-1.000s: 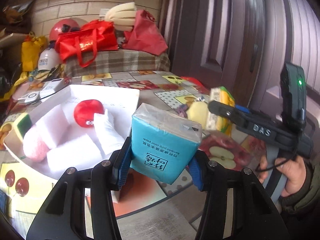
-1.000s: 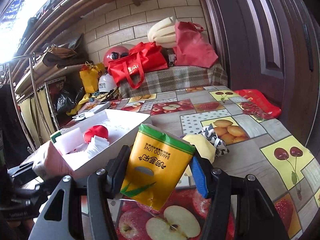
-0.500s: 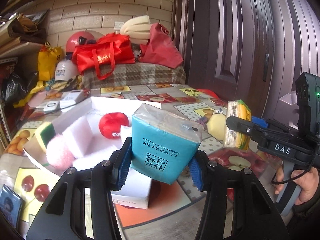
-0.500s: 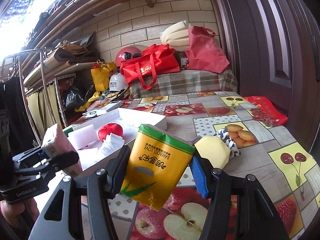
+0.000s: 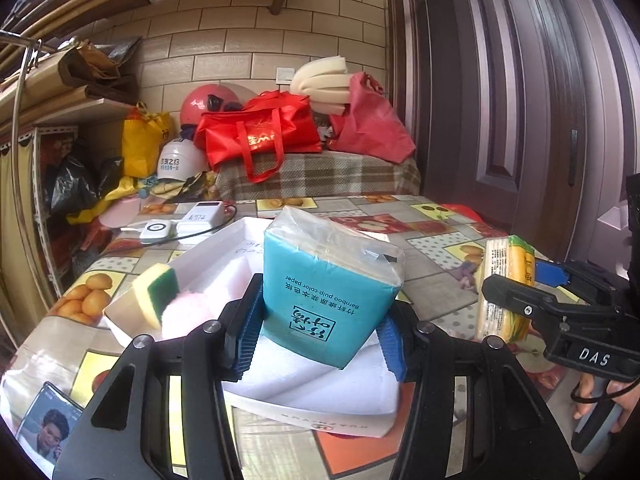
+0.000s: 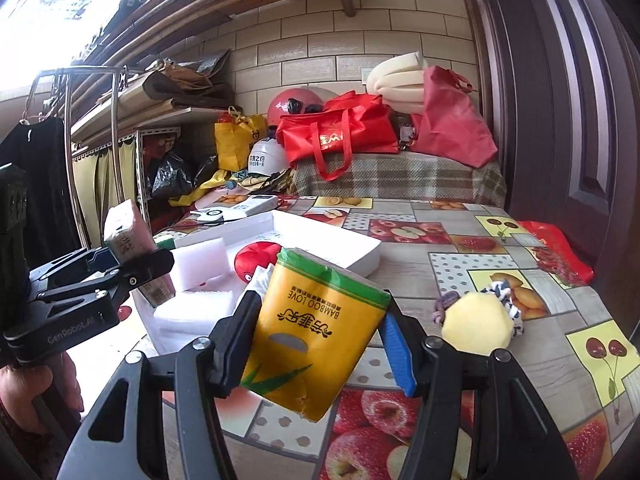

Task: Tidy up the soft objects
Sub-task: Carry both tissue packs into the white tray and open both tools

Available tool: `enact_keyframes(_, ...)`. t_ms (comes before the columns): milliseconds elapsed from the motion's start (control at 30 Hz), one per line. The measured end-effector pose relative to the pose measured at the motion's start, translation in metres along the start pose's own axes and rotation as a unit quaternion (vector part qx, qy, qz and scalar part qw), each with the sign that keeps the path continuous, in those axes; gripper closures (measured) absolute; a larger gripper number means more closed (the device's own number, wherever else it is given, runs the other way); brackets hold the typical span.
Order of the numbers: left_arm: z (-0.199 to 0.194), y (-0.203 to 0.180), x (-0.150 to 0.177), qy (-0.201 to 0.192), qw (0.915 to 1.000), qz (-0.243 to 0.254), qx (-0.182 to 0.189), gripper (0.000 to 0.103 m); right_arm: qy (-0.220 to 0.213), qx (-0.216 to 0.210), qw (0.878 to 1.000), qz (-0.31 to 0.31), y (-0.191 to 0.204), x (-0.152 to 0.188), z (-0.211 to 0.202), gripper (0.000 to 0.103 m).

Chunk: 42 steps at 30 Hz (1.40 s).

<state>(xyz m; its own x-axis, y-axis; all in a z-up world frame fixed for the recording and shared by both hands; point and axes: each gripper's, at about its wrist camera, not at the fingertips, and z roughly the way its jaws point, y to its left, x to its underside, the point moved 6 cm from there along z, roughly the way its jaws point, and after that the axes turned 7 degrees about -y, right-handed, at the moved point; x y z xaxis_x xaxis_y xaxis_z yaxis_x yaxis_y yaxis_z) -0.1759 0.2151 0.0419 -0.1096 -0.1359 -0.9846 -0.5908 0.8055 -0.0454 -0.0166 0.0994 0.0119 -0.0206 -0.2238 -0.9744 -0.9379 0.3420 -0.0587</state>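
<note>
Tissue packs fill both tools. In the left wrist view, the left tool (image 5: pixel 320 340) sits at the bottom centre of the frame, its blue pads (image 5: pixel 244 342) pressed against the sides of a teal tissue pack (image 5: pixel 328 300) that stands upright between them, print upside down. Directly behind and below that pack lies the white box (image 5: pixel 208 248), open-topped, on the fruit-patterned surface (image 5: pixel 432 240). Inside the box, at its left end, a yellow-and-green sponge (image 5: pixel 154 294) leans against a pink fluffy ball (image 5: pixel 186 316), with white foam blocks (image 5: pixel 320 384) under the pack.

At the right edge of that frame the right tool (image 5: pixel 516 292) is seen side-on, clamped on a yellow tissue pack (image 5: pixel 506 288), with a hand (image 5: pixel 600 400) on its grip at the lower right.

In the right wrist view, the yellow tissue pack (image 6: pixel 316 328) stands tilted between the right tool's (image 6: pixel 316 344) pads at the bottom centre, gripped at both sides. The box (image 6: pixel 360 256) lies just behind it to the left, holding a red round toy (image 6: pixel 256 260) and foam blocks (image 6: pixel 200 260). At the left of the frame the left tool (image 6: pixel 132 264) holds its pack over the box's near left corner. A pale yellow sponge (image 6: pixel 478 328) lies on the surface at the right, touching a black-and-white cloth item (image 6: pixel 508 300).
</note>
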Motion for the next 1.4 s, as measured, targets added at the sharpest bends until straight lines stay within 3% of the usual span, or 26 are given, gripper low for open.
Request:
enact_keyframes(633,0.017,0.045,0.001,0.004,0.9985,-0.034,-0.043,0.052,-0.001,-0.047,0.997,-0.063,0.06,-0.005,0.043,0.044)
enact_keyframes(1000,0.043,0.065,0.004,0.042,0.9956,-0.071,-0.043,0.052,0.043,-0.093,0.992,-0.072,0.087,-0.001,0.076,0.045)
enact_keyframes(1267,0.071,0.071,0.011,0.089,0.9921,-0.076,-0.046,0.052,0.09,-0.081,0.992,-0.044,0.079,0.003,0.106,0.045)
enact_keyframes(1400,0.075,0.075,0.01,0.091,0.9915,-0.075,-0.055,0.051,0.101,-0.059,0.993,-0.02,0.065,0.001,0.12,0.045)
